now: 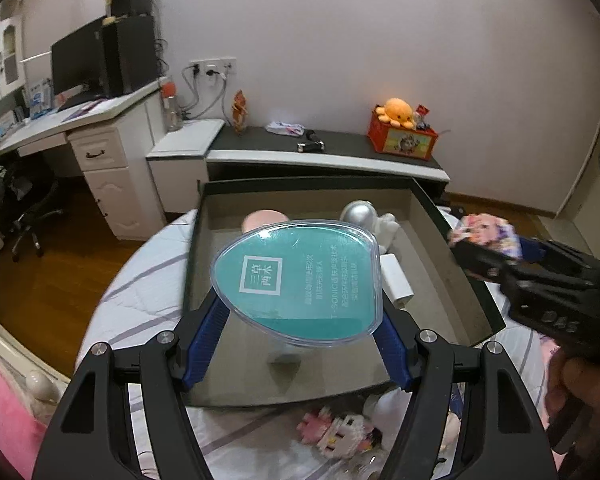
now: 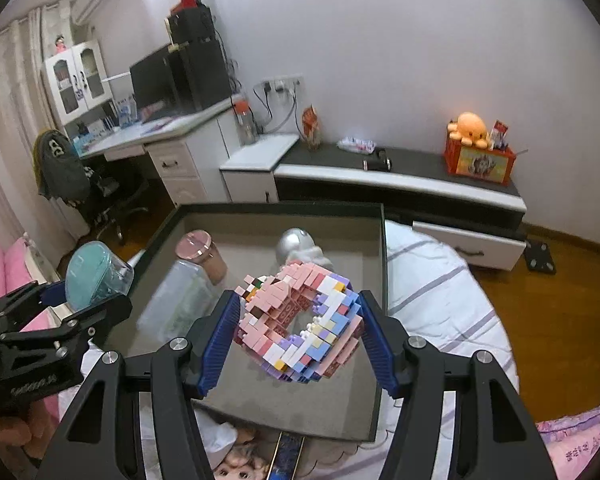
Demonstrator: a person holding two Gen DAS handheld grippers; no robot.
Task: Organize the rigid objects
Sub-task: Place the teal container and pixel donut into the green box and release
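Big dark tray (image 1: 452, 240) sits on striped bed (image 1: 140, 292), w/ silver-headed figure (image 1: 364, 216), pink-lid jar (image 2: 200, 254) & white box (image 1: 396, 280) inside. L gripper (image 1: 300, 316) clamps teal case (image 1: 296, 276) over tray; R gripper (image 2: 298, 316) clamps pastel brick model (image 2: 300, 320) over tray too.

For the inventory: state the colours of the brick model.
Mostly pink, with white, lilac and blue bricks; right wrist view.

left tool (image 1: 298, 308): black frame | blue ribbed fingers (image 1: 204, 344) | silver screws; right tool (image 2: 300, 320): same build
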